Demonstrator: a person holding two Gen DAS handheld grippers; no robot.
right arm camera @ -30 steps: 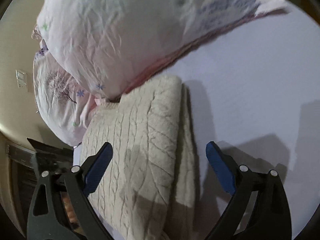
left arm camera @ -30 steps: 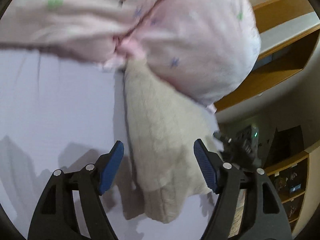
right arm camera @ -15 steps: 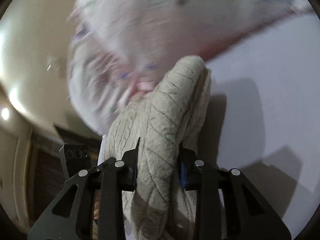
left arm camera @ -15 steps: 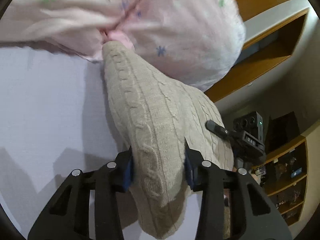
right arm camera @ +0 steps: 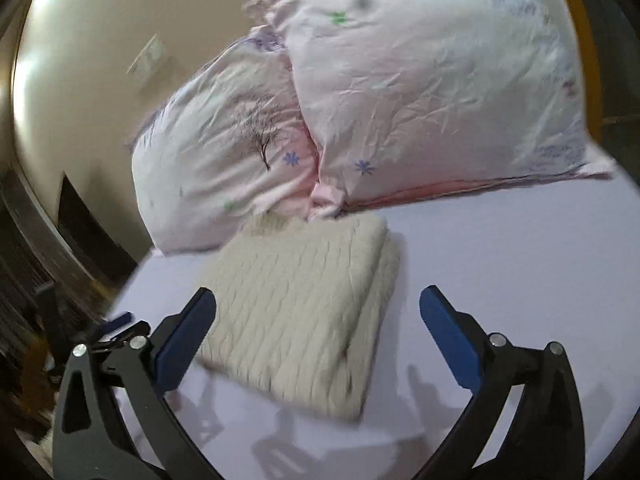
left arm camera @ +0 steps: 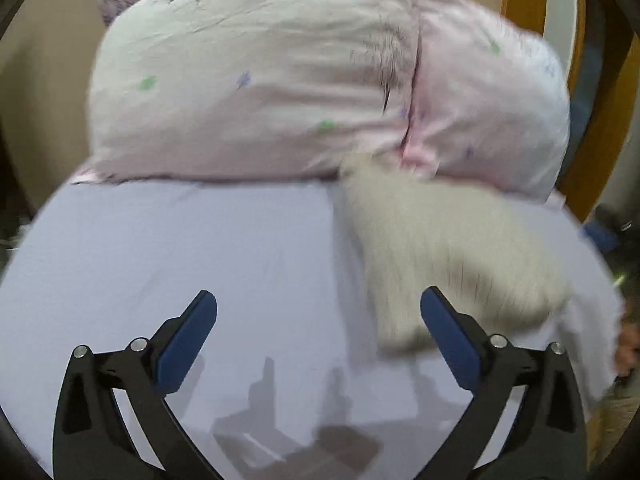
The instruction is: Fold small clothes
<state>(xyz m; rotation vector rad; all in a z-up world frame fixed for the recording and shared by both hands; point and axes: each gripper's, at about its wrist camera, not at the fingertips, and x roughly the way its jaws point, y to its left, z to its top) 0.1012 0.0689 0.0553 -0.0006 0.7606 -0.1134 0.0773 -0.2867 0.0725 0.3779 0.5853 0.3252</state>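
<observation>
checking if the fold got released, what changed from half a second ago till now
Both tools let go: the left tool and right tool, then clamped on the cream knit sweater, are now open and pulled back. The sweater lies folded flat on the lavender sheet. The two pink pillows have stayed at the head of the bed.

A bed covered by a pale lavender sheet (right arm camera: 500, 248) carries everything here. At its head lie two pink pillows (right arm camera: 420, 92) printed with small flowers and a bare tree (they sit side by side, touching). A folded cream cable-knit sweater (right arm camera: 304, 304) lies flat on the sheet just in front of the pillows, its far edge against them, near the bed's edge.
</observation>
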